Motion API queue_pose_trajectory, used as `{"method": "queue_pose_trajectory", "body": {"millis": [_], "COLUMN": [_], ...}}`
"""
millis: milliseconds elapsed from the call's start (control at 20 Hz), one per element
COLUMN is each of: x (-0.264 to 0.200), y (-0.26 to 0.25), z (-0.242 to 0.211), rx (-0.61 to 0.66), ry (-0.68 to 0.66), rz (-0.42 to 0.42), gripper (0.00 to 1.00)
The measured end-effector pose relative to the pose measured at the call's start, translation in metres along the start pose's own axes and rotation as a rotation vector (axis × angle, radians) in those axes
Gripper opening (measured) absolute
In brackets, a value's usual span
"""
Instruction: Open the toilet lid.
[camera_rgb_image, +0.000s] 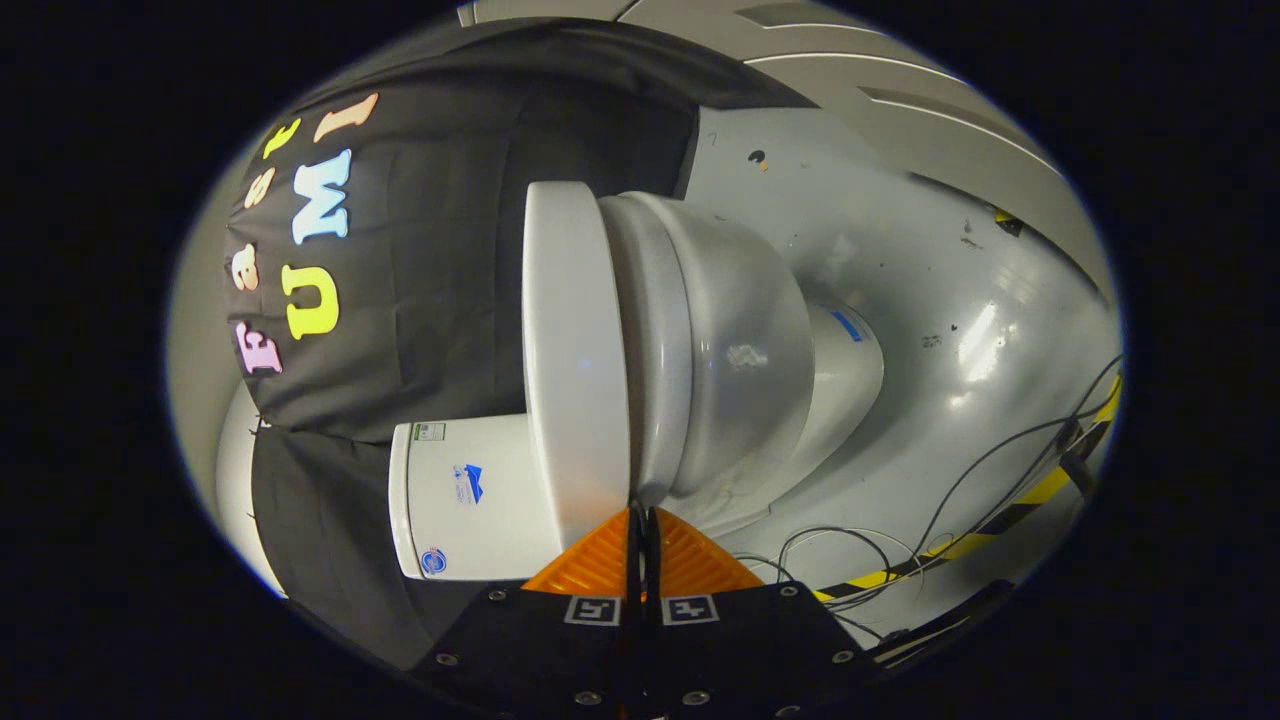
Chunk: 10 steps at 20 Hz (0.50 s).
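The view is rolled on its side, so the white toilet lies sideways in it. Its lid (573, 350) rests flat on the seat (655, 340), with the bowl (745, 350) beyond and the tank (470, 500) beside the fingers. My gripper (641, 515) is shut, its two orange fingers (595, 565) pressed together with nothing between them. Their tips sit right at the side edge of the toilet, at the seam where the lid meets the seat. Whether they touch it is hard to tell.
The toilet stands on a glossy grey floor (950, 300). Loose black cables (860, 545) and a yellow-and-black tape strip (1040, 490) lie close to the fingers. Black cloth (440, 300) hangs behind the tank.
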<state>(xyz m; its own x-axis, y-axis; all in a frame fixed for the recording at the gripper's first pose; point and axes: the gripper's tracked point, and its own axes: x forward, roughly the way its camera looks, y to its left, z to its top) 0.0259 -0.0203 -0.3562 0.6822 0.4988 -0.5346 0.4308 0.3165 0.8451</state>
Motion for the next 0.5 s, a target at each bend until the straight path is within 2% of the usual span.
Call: {"method": "queue_pose_trajectory", "body": {"millis": [150, 350, 500], "x": [0.0, -0.004, -0.007], "y": [0.0, 0.007, 0.016], "z": [0.0, 0.003, 0.001], "rx": [-0.111, -0.109, -0.16], "ry": [-0.013, -0.038, -0.066], "rz": [-0.063, -0.085, -0.105], "gripper": [0.0, 0.0, 0.0]}}
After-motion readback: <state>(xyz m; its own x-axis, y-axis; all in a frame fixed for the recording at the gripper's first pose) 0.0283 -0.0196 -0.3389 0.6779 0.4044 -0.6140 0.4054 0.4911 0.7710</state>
